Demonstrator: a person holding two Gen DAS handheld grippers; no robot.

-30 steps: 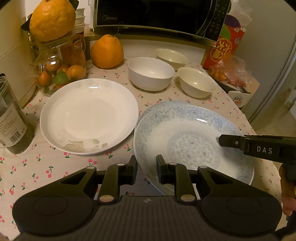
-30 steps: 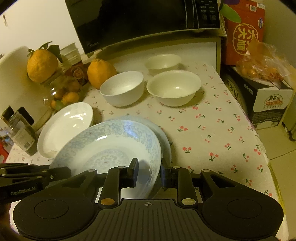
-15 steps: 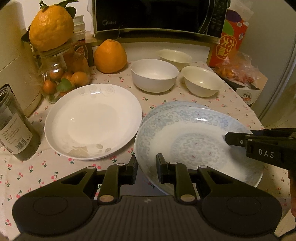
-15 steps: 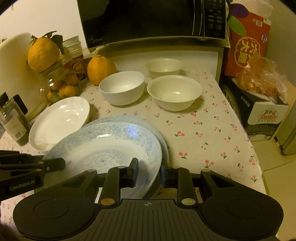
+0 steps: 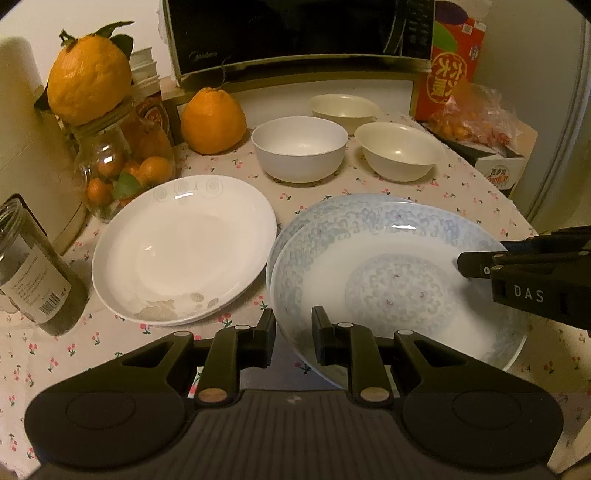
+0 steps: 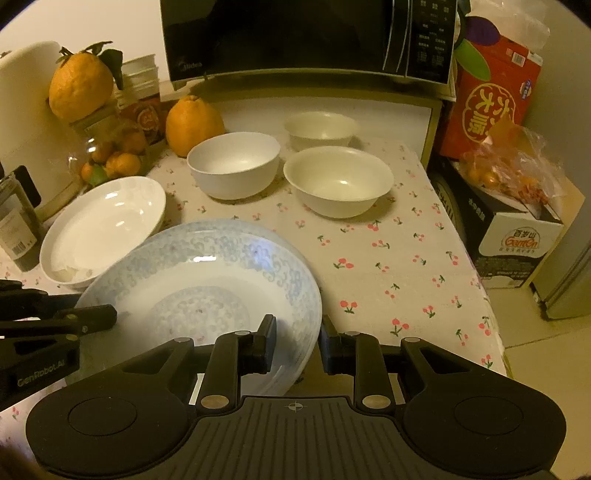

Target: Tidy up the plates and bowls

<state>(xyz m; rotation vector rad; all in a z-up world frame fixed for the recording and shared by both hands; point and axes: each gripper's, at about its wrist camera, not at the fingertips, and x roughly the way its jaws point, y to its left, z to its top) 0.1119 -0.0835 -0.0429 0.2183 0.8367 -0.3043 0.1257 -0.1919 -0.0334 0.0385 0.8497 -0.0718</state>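
A blue-patterned plate (image 5: 399, 288) (image 6: 199, 288) is held over a second, matching plate, whose rim (image 5: 332, 206) (image 6: 236, 225) shows behind it. My left gripper (image 5: 293, 332) (image 6: 96, 317) is shut on the plate's near-left rim. My right gripper (image 6: 297, 338) (image 5: 476, 264) is shut on the right rim. Whether the two plates touch is hidden. To the left lies a plain white plate (image 5: 184, 243) (image 6: 103, 221). Behind stand a white bowl (image 5: 299, 147) (image 6: 232, 166), a cream bowl (image 5: 399, 151) (image 6: 338, 181) and a farther cream bowl (image 5: 343, 107) (image 6: 321, 129).
A microwave (image 5: 295, 33) stands at the back, with an orange (image 5: 212, 122) before it. A glass jar of small fruit (image 5: 122, 170) and a dark jar (image 5: 33, 273) crowd the left. A red carton (image 6: 487, 99) and a box with bagged fruit (image 6: 517, 221) sit off the table's right edge (image 6: 465, 236).
Both grippers have rolled and the held blue plate has gone from tilted to nearly level, a little further over the matching plate beneath. The bowls and white plate have not moved.
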